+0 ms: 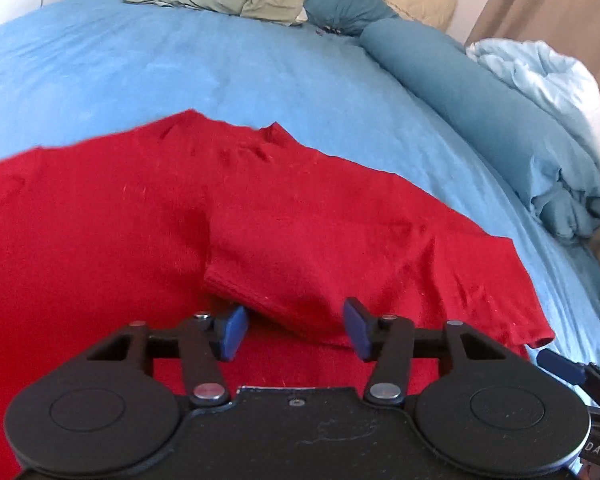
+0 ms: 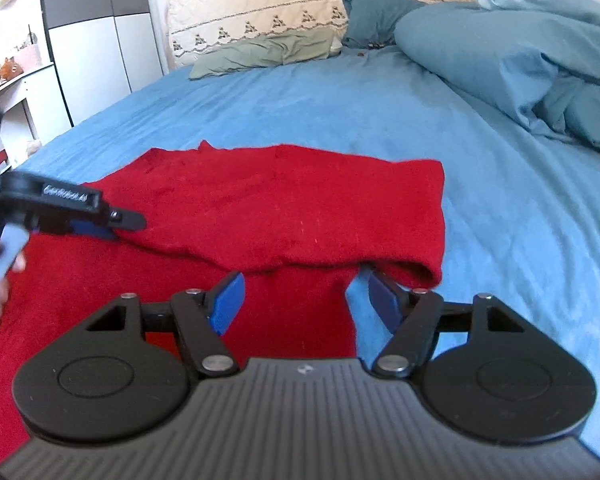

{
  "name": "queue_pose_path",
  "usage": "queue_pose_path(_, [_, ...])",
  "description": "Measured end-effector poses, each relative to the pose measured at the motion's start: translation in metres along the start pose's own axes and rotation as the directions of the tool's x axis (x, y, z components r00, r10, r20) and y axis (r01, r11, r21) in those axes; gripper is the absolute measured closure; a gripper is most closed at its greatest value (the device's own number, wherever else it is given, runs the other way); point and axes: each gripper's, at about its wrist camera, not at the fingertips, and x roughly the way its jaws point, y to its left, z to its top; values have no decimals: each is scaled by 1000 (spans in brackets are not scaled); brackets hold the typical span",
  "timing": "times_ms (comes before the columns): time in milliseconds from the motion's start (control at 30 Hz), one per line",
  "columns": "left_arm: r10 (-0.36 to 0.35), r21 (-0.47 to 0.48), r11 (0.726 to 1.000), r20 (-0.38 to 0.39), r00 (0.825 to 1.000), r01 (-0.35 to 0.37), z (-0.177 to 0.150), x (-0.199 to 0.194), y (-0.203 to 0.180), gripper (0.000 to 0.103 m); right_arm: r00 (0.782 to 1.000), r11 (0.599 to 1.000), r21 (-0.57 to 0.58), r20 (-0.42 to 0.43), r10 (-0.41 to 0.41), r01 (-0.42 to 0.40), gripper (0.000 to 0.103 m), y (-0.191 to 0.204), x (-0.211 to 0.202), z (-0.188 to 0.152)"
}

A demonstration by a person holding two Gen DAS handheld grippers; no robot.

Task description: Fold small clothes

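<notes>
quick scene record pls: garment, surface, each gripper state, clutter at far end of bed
garment: red shirt, spread on the bed, one part folded over itself
surface: blue bedsheet
left gripper: open, pads either side of a folded red edge, not pressing
right gripper: open, at the shirt's near edge, nothing held
far end: green cloth, teal duvet

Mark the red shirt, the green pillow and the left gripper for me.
red shirt (image 2: 300,204): right wrist view, folded-over upper layer.
green pillow (image 2: 268,54): right wrist view, its middle.
left gripper (image 1: 296,330): left wrist view, between fingertips.
</notes>
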Motion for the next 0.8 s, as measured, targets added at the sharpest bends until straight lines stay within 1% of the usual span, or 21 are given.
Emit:
queue_pose_path(67, [-9,-13,1000,22,1000,9,1,-1,-4,38,1000,1000,4,-9,-10,10,18,-1,-2,-2])
queue_pose_path(133, [-16,-38,999,32,999,17,4,4,-8,38,1000,1000,6,-14,-25,25,12,-2,-3,-2])
queue_pose_path(167, [-18,-49,999,43,999,20,5,8,-7,40,999,999,7,-14,-37,37,9,-3,-4,-2])
queue_pose_path(200, [-20,-64,998,59,998,24,7,7,-6,49,999,999,9,-14,-46,46,4,-4,-5,-2])
queue_pose_path(233, [-21,-79,996,72,997,27,9,7,-3,63,998,998,12,-15,-60,60,1,-5,-6,-1])
queue_pose_path(267, [-19,-99,995,73,997,26,14,8,-4,97,997,997,15,-19,-74,75,0,-6,-5,-1])
queue_pose_path(300, [-27,-117,992,77,997,36,19,8,-3,95,996,996,19,-23,-88,89,0,-6,-4,0])
queue_pose_path(333, [-37,-131,990,104,994,51,24,4,-4,95,995,995,24,-28,-99,99,0,-7,-3,1])
queue_pose_path(433, [-52,-112,991,195,979,75,44,-20,-7,95,992,993,31,-44,-116,118,0,-6,10,4])
queue_pose_path(467, [-44,-96,993,233,971,68,52,-31,-8,95,991,991,29,-53,-125,127,0,-4,16,6])
queue_pose_path(533, [-10,-72,997,313,950,34,64,-58,-6,95,988,990,24,-63,-139,141,0,-1,26,9])
queue_pose_path(600, [28,-65,998,374,927,-4,69,-87,9,95,987,988,16,-56,-150,151,0,4,32,12])
queue_pose_path(633, [47,-67,997,393,918,-23,68,-98,18,95,986,987,18,-47,-159,160,0,7,35,13])
queue_pose_path(667, [73,-74,996,406,911,-47,63,-109,30,95,985,986,21,-46,-167,168,0,8,37,15])
queue_pose_path(733, [131,-94,990,400,907,-102,52,-119,55,95,982,982,22,-48,-185,186,0,11,44,18])
queue_pose_path(767, [150,-109,987,385,911,-117,45,-119,67,95,979,980,15,-49,-199,200,0,13,49,19])
queue_pose_path(800, [160,-128,984,361,919,-121,37,-118,78,95,977,978,7,-49,-210,210,0,14,52,21])
